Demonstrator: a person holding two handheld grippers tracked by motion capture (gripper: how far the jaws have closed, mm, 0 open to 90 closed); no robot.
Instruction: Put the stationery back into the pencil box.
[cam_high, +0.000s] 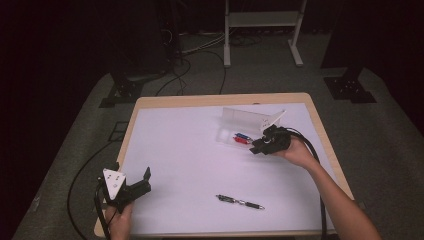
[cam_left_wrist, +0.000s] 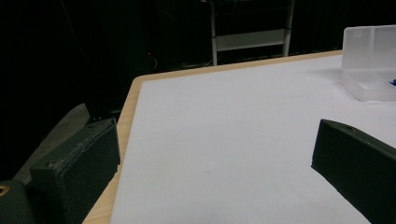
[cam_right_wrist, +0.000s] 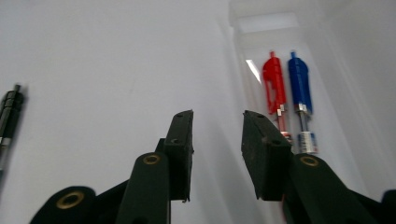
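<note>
My right gripper (cam_right_wrist: 217, 128) stands parted, nothing between its jaws. At one o'clock a red pen (cam_right_wrist: 274, 91) and blue pen (cam_right_wrist: 300, 88) lie side by side in the clear case (cam_right_wrist: 261, 23). A black pen (cam_right_wrist: 9, 116) lies at nine o'clock.

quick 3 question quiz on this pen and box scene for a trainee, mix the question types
1. True or false: the red pen and the blue pen lie side by side in the clear box.
2. Which stands nearest the box? A) left gripper B) right gripper C) black pen
3. Fill in: nothing sits between the right gripper's jaws, so they are ____.

Key: 1 true; 2 B; 3 open
</note>
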